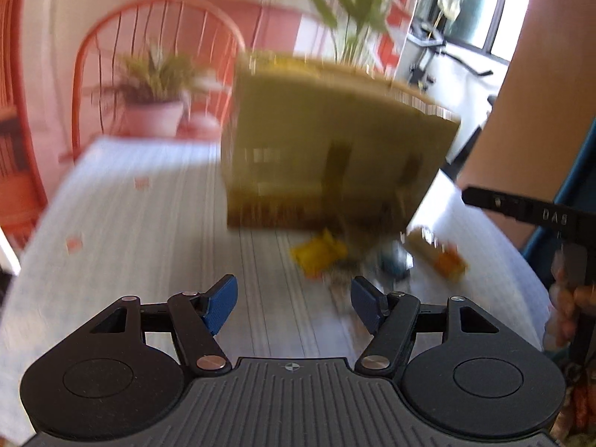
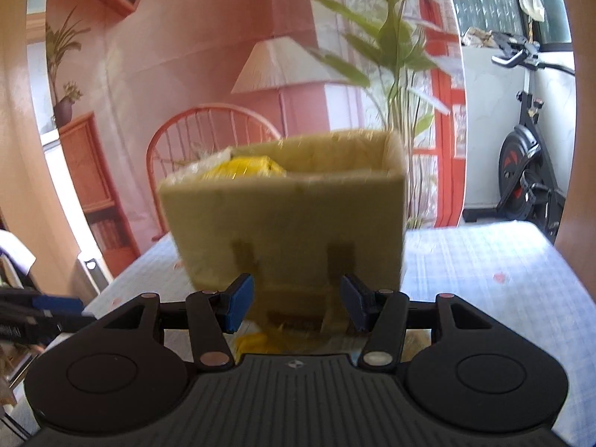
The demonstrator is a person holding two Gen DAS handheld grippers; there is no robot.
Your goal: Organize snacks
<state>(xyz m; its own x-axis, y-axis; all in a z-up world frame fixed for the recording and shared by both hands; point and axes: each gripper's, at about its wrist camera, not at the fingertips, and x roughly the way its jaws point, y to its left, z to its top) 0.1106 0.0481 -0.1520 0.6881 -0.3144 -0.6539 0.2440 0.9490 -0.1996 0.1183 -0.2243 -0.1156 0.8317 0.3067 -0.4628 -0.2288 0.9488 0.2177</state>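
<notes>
A cardboard box [image 1: 335,141] stands on the table, blurred and looking tilted. Loose snacks lie at its foot: a yellow packet [image 1: 320,255], a small blue item [image 1: 395,264] and an orange-brown packet [image 1: 443,257]. My left gripper [image 1: 294,303] hovers open over the cloth just short of them, nothing between its blue pads. In the right wrist view the box [image 2: 287,216] fills the middle, with a yellow packet [image 2: 242,167] showing inside it. My right gripper [image 2: 296,303] is open close in front of the box wall, above another yellow packet [image 2: 257,342].
The table [image 1: 130,223] has a pale striped cloth. A pink potted plant [image 1: 152,115] stands at its far side before an orange chair [image 1: 156,37]. A hand [image 1: 566,309] with the other gripper's black body is at the right edge. An exercise bike [image 2: 525,171] stands beyond the table.
</notes>
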